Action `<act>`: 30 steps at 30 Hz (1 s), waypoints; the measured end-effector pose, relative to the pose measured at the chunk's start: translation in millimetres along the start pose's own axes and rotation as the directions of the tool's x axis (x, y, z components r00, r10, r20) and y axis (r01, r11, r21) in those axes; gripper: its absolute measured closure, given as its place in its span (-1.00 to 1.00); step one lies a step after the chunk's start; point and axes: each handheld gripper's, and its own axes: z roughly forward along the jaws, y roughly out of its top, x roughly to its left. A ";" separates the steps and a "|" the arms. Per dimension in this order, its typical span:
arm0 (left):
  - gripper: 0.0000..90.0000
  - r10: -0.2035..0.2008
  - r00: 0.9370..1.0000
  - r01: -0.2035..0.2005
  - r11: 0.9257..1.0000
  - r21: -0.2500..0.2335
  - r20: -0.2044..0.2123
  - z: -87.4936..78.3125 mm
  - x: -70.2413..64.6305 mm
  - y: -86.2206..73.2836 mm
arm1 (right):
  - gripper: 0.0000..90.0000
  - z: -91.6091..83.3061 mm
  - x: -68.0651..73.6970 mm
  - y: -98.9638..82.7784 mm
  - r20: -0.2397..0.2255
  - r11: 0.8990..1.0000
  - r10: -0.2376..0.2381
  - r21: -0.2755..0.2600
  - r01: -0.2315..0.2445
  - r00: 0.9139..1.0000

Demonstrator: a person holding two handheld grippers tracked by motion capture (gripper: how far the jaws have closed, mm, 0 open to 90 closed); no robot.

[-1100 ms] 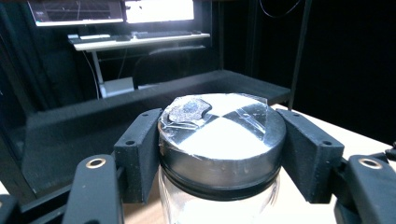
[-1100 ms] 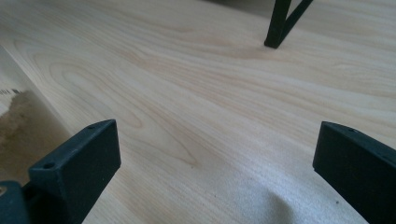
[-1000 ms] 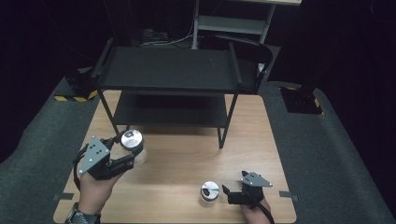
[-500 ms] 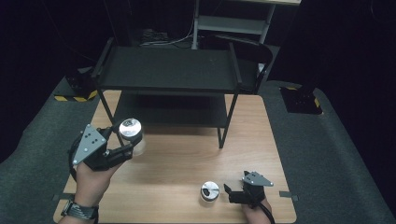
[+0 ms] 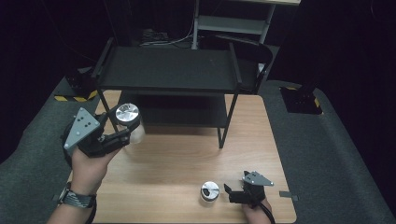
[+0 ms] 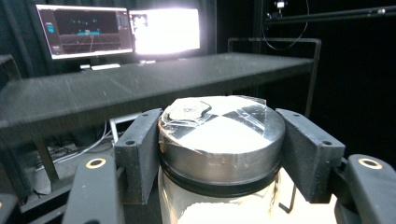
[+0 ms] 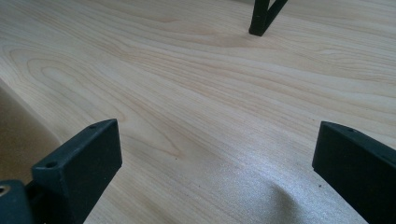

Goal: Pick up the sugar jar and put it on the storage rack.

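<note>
Above bench [image 5: 187, 154], left side: left hand-held gripper [image 5: 122, 135] clamped on jar [image 5: 128, 120] just below metal lid [image 6: 223, 133], near shelf [image 5: 168, 70] edge. Right hand-held gripper [image 5: 232, 194] open, empty, beside second jar [image 5: 209, 190]. Risk: glass slips under lid; jar clips shelf rail

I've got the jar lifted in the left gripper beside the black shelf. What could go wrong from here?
The left gripper pinches the glass jar with the silver metal lid just under the lid; smooth glass could slip. The jar hangs close to the black two-tier shelf's front leg and top edge, so it could knock them. The second silver-lidded jar stands beside the open right gripper and could be nudged.
</note>
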 end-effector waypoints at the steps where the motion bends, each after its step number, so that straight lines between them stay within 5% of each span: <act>1: -0.23 0.002 1.000 -0.002 1.000 -0.009 -0.001 1.3 1.1 5.3 | -0.97 -0.1 0.0 0.0 0.000 1.000 0.001 0.000 -0.001 1.000; 26: -0.23 -0.008 0.998 0.005 0.999 -0.045 -0.065 30.4 13.3 58.4 | -0.97 -0.9 -2.4 -1.8 -0.008 1.000 0.010 -0.009 -0.010 1.000; 30: -0.23 -0.039 0.996 0.034 0.998 -0.060 -0.081 35.9 15.3 64.0 | -0.97 -0.6 -2.5 -1.1 -0.010 1.000 0.008 -0.005 -0.008 1.000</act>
